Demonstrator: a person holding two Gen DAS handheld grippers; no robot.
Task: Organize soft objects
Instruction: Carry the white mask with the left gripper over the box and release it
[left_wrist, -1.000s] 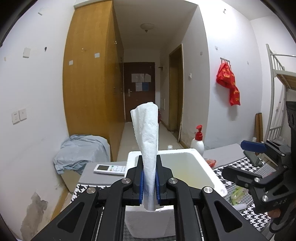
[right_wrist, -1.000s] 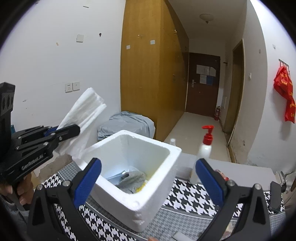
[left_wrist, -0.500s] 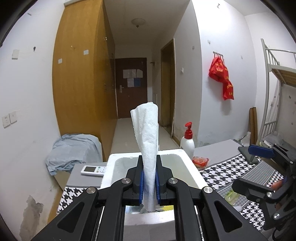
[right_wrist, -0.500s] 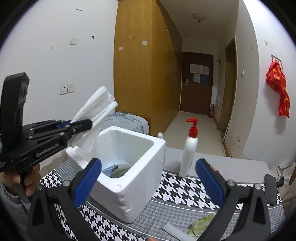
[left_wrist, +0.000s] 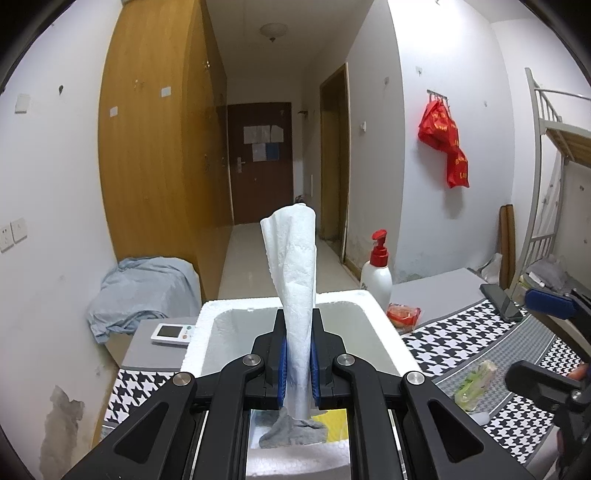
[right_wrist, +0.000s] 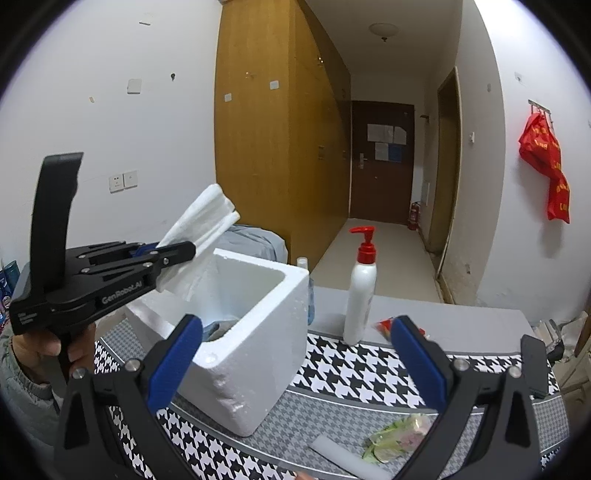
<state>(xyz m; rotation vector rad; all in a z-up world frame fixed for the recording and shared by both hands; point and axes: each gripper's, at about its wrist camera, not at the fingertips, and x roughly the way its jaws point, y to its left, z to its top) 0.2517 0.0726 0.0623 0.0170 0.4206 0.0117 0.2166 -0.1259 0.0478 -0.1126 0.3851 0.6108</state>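
- Between the blue pads of the left gripper (left_wrist: 297, 360), a folded white paper towel (left_wrist: 295, 280) is clamped; its long axis is seen running up and forward out of the jaws, with a short tail hanging below them.
- Directly beneath that tail, the open white foam box (left_wrist: 384, 332) is seen, so the towel is judged to be already over the mouth, with the drop lying straight down from the fingers.
- On the box floor, a grey cloth (left_wrist: 295, 434) and something yellow are seen lying.
- From the right wrist view, the left gripper (right_wrist: 184, 253) is shown held over the box's near-left rim (right_wrist: 258, 260), the towel (right_wrist: 201, 221) slanting up and away from it.
- The right gripper (right_wrist: 297, 363) is seen with its fingers wide apart and nothing between them, on the near side of the box; the left hand is judged the nearer one for the release.
- Farther off, a pump bottle (right_wrist: 360, 295) is seen standing on the table beyond the box.
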